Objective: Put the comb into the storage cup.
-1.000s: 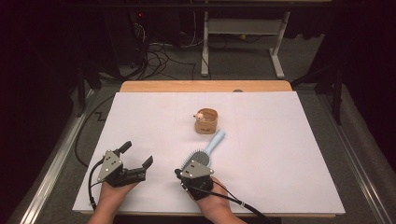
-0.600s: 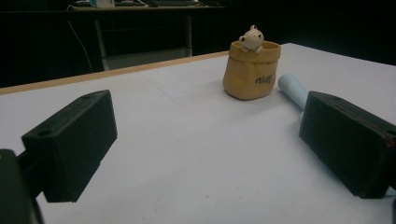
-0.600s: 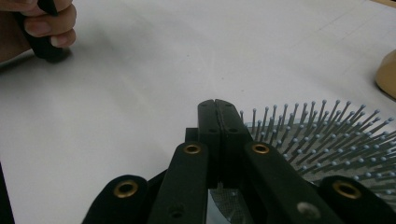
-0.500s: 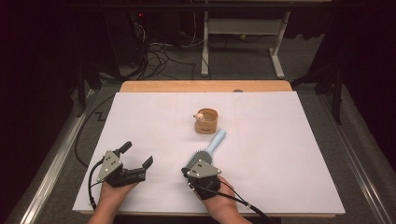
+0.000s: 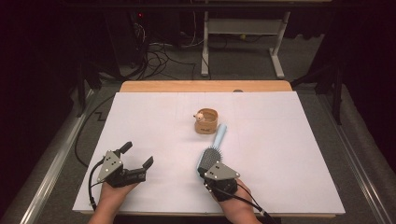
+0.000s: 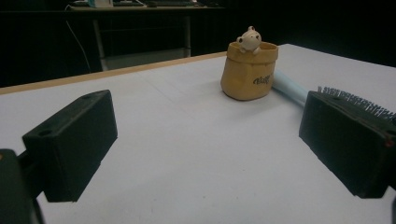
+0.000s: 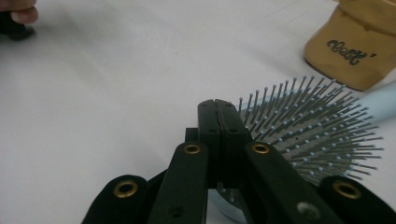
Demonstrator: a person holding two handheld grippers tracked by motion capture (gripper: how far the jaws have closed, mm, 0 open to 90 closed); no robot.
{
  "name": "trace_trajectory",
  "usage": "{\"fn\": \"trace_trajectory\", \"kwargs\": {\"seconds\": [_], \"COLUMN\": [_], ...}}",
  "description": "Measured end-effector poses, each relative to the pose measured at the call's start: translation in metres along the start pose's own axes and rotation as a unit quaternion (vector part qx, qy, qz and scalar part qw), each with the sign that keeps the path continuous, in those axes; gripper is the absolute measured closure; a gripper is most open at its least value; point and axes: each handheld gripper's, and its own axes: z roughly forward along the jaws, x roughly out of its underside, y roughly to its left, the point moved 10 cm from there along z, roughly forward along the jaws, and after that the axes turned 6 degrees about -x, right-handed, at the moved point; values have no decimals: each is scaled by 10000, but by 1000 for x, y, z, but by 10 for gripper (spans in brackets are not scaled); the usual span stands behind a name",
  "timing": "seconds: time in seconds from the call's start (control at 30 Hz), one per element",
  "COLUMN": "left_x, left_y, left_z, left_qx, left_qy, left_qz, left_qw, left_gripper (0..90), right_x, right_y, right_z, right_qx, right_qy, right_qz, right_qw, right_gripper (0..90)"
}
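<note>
A hairbrush [image 5: 211, 151] with a pale blue handle lies bristles up near the middle of the white table, its handle end beside a tan pouch-shaped pot [image 5: 206, 122] with a small animal figure on the rim. My right gripper [image 5: 206, 169] sits at the near end of the brush head. In the right gripper view its jaws [image 7: 218, 112] are pressed together with nothing between them, right against the bristles of the hairbrush [image 7: 308, 135]. My left gripper [image 5: 137, 155] rests at the front left, open and empty. In the left gripper view the pot [image 6: 250, 70] stands ahead.
A white sheet [image 5: 289, 140] covers the table, with a wooden strip [image 5: 205, 86] along the far edge. Beyond it are cables and a metal stand [image 5: 243, 37] on the dark floor. Metal rails run along both sides of the table.
My right gripper has slid to the right along the near end of the brush. The brush head has shifted right with it, so the brush now lies steeper. The left gripper has stayed put.
</note>
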Motion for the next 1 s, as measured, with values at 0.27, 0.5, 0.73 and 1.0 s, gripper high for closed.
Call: {"fn": "trace_trajectory", "kwargs": {"seconds": [0.27,0.5,0.73,1.0], "left_x": [1,0,1,1], "left_y": [0,-1,-2,-3], "left_z": [0,0,0,1], "left_qx": [0,23,49,63], "left_qy": [32,14,31,44], "left_qz": [10,2,-2,8], "left_qw": [10000,10000,10000,10000], "left_gripper": [51,51,50,51], "right_x": [11,18,25,31], "right_y": [-15,-28,-45,-54], "right_z": [-19,-31,-47,-58], "right_qx": [192,309,442,495], "right_qy": [1,-7,-28,-75], "right_qz": [-145,-36,91,230], "right_qw": [9997,9995,9990,9985], "right_gripper": [900,900,900,900]}}
